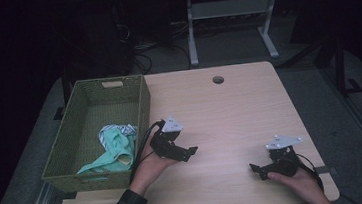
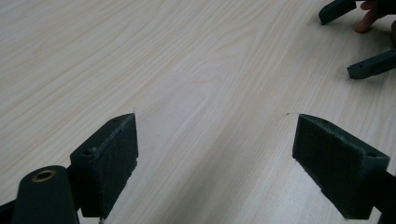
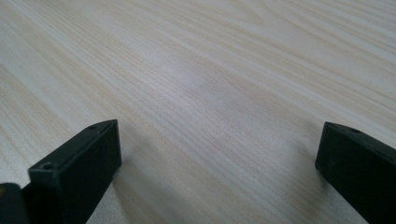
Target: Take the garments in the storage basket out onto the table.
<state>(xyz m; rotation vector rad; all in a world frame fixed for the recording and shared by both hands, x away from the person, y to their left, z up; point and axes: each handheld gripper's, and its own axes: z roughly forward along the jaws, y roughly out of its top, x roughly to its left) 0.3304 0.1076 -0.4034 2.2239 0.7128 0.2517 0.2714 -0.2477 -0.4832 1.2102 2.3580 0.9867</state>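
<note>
Two grippers, left (image 1: 190, 152) and right (image 1: 254, 169), hover wide open and empty over the table (image 1: 230, 107). Nearest cloth (image 1: 115, 147) lies crumpled in the basket (image 1: 144, 103); soft, light, likely best pinched at a raised fold.

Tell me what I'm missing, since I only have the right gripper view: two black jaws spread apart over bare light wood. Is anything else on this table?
Observer: Yes, a green woven basket sits along the table's left edge.
Operator: Anything in it?
Observer: A crumpled mint-green cloth lies at its near end, with a striped piece showing at its top.
Operator: Where is the left gripper?
Observer: The left gripper is beside the basket's near right corner, jaws spread, nothing between them.
Operator: And mine, seen from above?
Observer: The right gripper is near the table's front right corner, pointing left.
</note>
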